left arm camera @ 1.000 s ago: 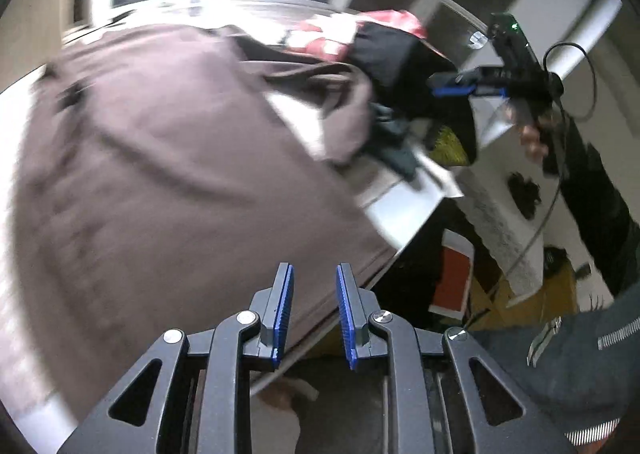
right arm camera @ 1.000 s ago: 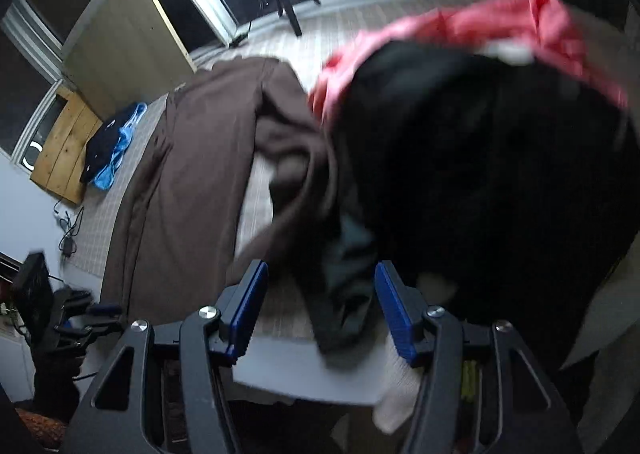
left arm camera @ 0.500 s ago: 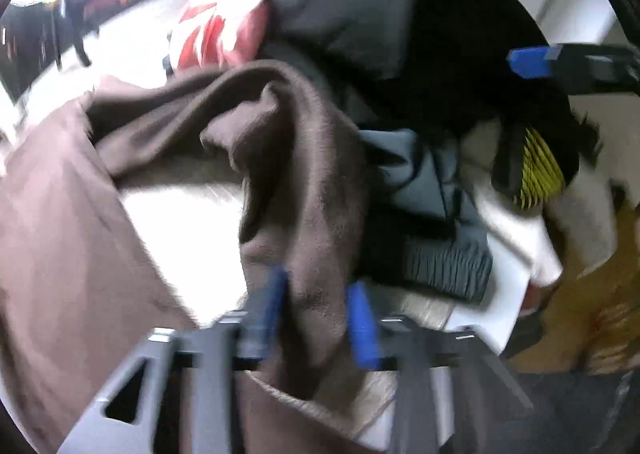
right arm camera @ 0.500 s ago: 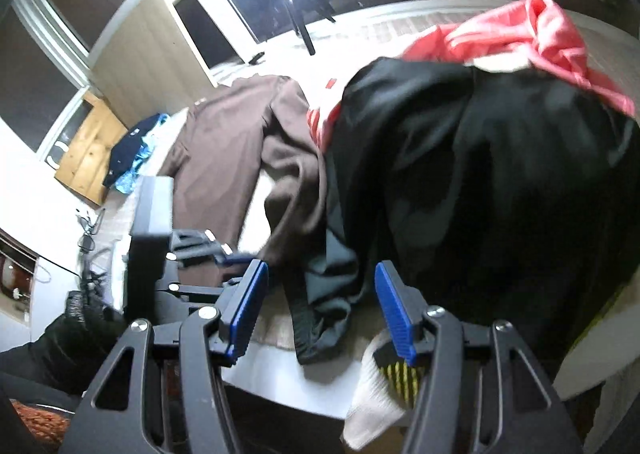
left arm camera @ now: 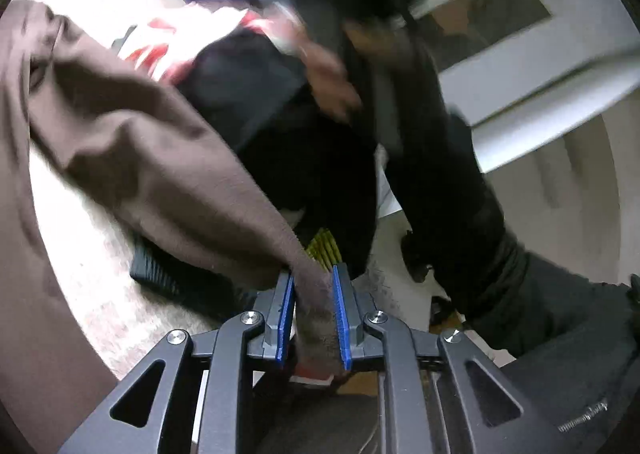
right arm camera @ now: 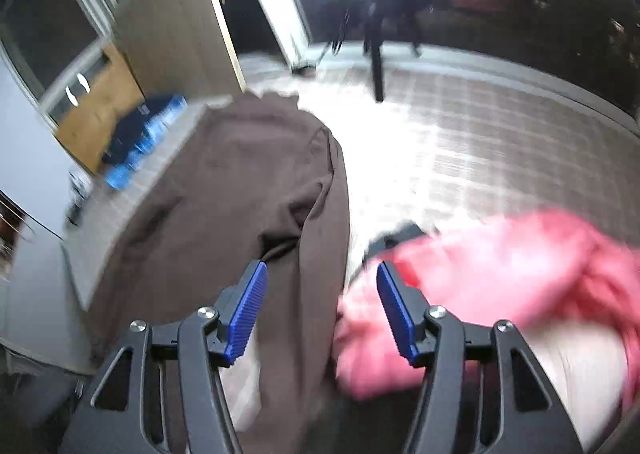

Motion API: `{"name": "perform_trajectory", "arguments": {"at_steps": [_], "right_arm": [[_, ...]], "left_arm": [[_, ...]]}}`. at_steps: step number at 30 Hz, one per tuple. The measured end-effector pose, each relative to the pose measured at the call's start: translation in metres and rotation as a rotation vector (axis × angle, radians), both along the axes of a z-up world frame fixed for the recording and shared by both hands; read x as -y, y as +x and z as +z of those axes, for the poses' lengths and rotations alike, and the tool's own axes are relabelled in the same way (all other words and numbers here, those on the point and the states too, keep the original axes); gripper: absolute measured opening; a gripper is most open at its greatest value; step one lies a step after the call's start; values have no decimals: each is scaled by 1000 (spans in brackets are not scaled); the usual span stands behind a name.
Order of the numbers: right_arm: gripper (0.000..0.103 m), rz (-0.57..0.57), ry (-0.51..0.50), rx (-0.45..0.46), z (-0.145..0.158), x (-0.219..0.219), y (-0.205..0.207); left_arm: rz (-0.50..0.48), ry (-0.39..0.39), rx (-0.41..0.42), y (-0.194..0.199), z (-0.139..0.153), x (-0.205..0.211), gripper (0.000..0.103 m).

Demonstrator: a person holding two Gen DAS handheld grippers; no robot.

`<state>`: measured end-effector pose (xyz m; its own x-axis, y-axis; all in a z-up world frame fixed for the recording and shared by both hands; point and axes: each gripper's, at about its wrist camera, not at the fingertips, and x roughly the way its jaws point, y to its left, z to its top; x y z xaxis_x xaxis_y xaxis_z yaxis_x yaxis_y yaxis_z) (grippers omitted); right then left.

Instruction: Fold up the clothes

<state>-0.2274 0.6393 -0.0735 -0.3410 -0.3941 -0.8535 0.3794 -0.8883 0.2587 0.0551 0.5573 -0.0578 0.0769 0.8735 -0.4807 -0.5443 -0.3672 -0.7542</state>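
Observation:
My left gripper [left arm camera: 313,318] is shut on the sleeve end of a brown garment [left arm camera: 152,158], which stretches up and to the left from the blue pads. In the right wrist view the same brown garment [right arm camera: 224,190] lies spread over a checked bed cover [right arm camera: 460,134], one sleeve running down between the fingers of my right gripper [right arm camera: 320,314], which stands open above it. A pink garment [right arm camera: 500,274] is bunched just right of that gripper. A black garment [left arm camera: 312,158] and a red-and-white one [left arm camera: 160,50] lie beyond the brown sleeve.
The person's dark sleeve [left arm camera: 460,194] and hand [left arm camera: 332,82] cross the left wrist view. A dark ribbed cuff [left arm camera: 160,274] lies under the brown sleeve. A wooden cabinet [right arm camera: 96,110] with blue cloth [right arm camera: 140,142] stands far left; a lamp stand [right arm camera: 376,54] is behind the bed.
My left gripper has closed on the brown sleeve and pulled it up. The right gripper has swung left, away from the black pile, and now hangs over the brown garment and the pink one.

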Motion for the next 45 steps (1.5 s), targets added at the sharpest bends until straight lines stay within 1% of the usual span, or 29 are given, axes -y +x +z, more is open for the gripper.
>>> {"name": "perform_trajectory", "arguments": {"at_steps": [3, 5, 7, 8, 9, 10, 11, 14, 15, 16, 17, 18, 19, 20, 23, 24, 25, 27, 29, 31, 32, 33, 35, 37, 41, 42, 43, 44, 45], "right_arm": [[58, 5, 115, 100, -37, 22, -36], [58, 17, 209, 139, -59, 32, -51], [57, 36, 235, 176, -73, 33, -56], [56, 50, 240, 186, -76, 34, -55], [40, 66, 243, 177, -76, 34, -54], [0, 83, 239, 156, -73, 34, -52], [4, 83, 236, 137, -68, 31, -53], [3, -29, 249, 19, -38, 12, -62], [7, -54, 236, -15, -28, 6, -63], [21, -56, 213, -21, -19, 2, -62], [31, -51, 205, -21, -12, -1, -54], [53, -50, 208, -31, -5, -4, -42], [61, -48, 211, -41, 2, -8, -30], [61, -52, 196, -45, 8, -14, -17], [61, -79, 95, -36, 19, -40, 30], [61, -86, 56, -21, 19, -50, 49], [61, -99, 30, -10, 16, -62, 77], [61, -134, 15, -11, 11, -75, 122], [61, -183, -1, -11, 8, -83, 166], [61, -281, -30, 11, 4, -91, 208], [61, -327, -52, 27, 1, -94, 223], [61, -365, -79, 43, -4, -97, 234], [61, -449, -127, 87, -20, -100, 252], [61, -514, -122, 126, -39, -99, 259], [61, -528, -147, 163, -64, -85, 249], [56, -514, -136, 173, -66, -78, 247], [30, -499, -126, 183, -68, -72, 245], [14, -487, -107, 180, -66, -68, 244], [7, -476, -79, 167, -59, -65, 244]], "left_arm": [[9, -1, -10, 4, -1, 0, 16], [15, -2, -16, 7, -2, 0, 16], [21, -5, -24, 10, -2, 1, 16], [25, -41, -47, 11, 0, 3, 16], [29, -68, -58, 11, -1, 4, 16], [42, -94, -58, 10, -2, 10, 16], [56, -118, -58, 9, -4, 16, 16], [100, -152, -35, 3, -13, 34, 19], [116, -168, -28, 1, -16, 41, 19], [129, -196, -22, -2, -20, 47, 19], [137, -217, -19, -6, -22, 50, 19], [142, -238, -22, -13, -23, 54, 19], [147, -258, -25, -20, -24, 58, 19], [149, -277, -37, -23, -23, 60, 19], [163, -354, -99, -49, -9, 77, 22], [166, -377, -118, -53, -8, 88, 22], [170, -413, -140, -63, -7, 96, 23], [176, -482, -180, -80, -7, 107, 23], [170, -552, -206, -100, -12, 115, 22], [132, -598, -229, -116, -18, 117, 23], [108, -618, -240, -123, -21, 117, 25], [81, -625, -249, -127, -23, 115, 27], [26, -620, -236, -136, -34, 108, 28], [-28, -616, -226, -143, -44, 100, 28], [-104, -600, -219, -148, -54, 88, 28], [-121, -596, -220, -149, -55, 86, 28], [-131, -595, -235, -150, -53, 84, 28], [-141, -593, -252, -151, -50, 83, 28], [-144, -589, -283, -156, -45, 82, 28]]}}
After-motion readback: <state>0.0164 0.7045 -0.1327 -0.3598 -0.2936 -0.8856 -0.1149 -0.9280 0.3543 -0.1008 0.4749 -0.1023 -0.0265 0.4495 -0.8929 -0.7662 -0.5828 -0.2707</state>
